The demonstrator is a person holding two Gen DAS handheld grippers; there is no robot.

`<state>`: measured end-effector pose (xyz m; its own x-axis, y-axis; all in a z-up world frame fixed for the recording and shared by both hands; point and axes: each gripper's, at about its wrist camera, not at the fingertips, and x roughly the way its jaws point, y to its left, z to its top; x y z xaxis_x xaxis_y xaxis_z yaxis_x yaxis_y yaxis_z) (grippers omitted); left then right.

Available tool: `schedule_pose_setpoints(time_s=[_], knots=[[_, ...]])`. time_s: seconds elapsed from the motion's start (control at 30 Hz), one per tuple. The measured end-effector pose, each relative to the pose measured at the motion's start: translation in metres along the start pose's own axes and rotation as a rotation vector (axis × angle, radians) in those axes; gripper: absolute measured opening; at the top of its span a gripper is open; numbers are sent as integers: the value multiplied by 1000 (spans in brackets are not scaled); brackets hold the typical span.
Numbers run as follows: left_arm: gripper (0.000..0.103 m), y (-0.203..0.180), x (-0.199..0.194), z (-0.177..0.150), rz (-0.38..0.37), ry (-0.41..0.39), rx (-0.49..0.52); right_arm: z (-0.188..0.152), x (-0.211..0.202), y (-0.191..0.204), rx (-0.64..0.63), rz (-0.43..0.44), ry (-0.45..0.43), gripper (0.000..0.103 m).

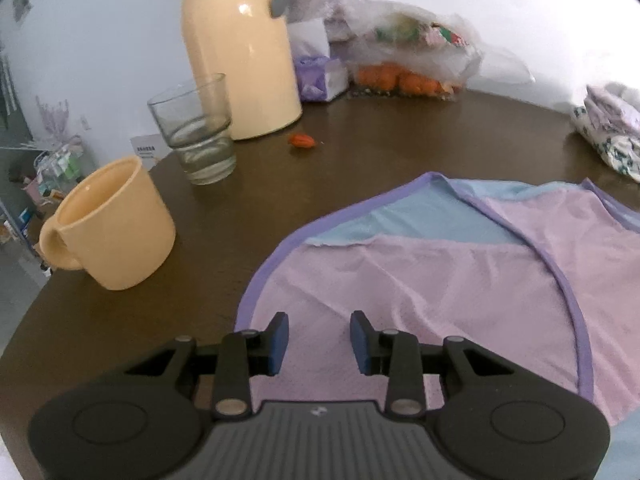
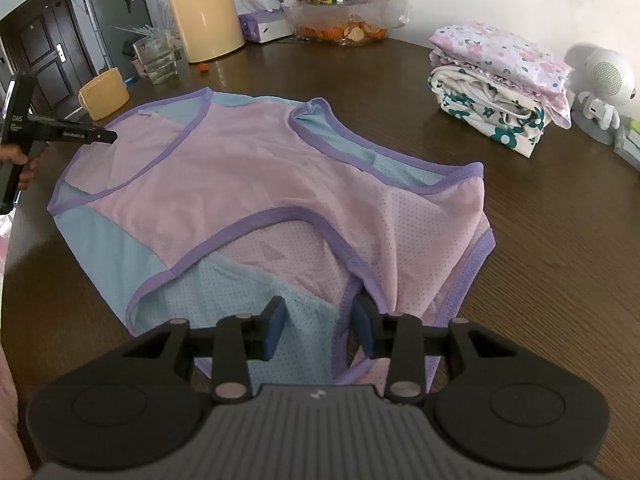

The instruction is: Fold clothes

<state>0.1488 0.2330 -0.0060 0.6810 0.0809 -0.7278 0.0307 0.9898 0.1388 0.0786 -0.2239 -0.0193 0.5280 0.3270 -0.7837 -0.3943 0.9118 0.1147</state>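
Left gripper (image 1: 319, 334) hovering part-open, empty, over pink vest (image 1: 420, 292) just ahead. Right gripper (image 2: 319, 316) part-open, straddling vest hem, not pinching. Vest lying mostly flat on table (image 2: 560, 240), folding barely begun; folded pile (image 2: 500, 92) far right.
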Motion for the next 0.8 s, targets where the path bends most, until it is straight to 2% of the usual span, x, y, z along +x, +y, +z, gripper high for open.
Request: schedule_pose_setpoints(time_s=[0.2, 0.27, 0.33, 0.43, 0.63, 0.67, 0.7, 0.73, 0.8], knots=[[35, 6, 0, -3, 41, -9, -7, -2, -6, 0, 20, 1, 18, 40], [35, 5, -1, -1, 50, -1, -11, 3, -18, -8, 46, 17, -29, 40], [31, 1, -4, 0, 60, -1, -9, 14, -24, -21, 61, -26, -68, 40], [31, -17, -19, 2, 9, -39, 22, 38, -25, -49, 97, -124, -105, 40], [32, -53, -32, 0, -85, -48, 96, 73, 18, -84, 167, -164, -63, 40], [32, -56, -31, -1, -89, -42, 103, 76, 25, -87, 176, -168, -56, 38], [32, -57, -29, -3, -89, -33, 106, 79, 31, -92, 195, -150, -44, 24], [32, -58, -27, -5, -87, -24, 109, 79, 35, -95, 211, -130, -28, 5], [32, -58, -23, -8, -85, -6, 108, 81, 40, -100, 223, -120, -12, 4]])
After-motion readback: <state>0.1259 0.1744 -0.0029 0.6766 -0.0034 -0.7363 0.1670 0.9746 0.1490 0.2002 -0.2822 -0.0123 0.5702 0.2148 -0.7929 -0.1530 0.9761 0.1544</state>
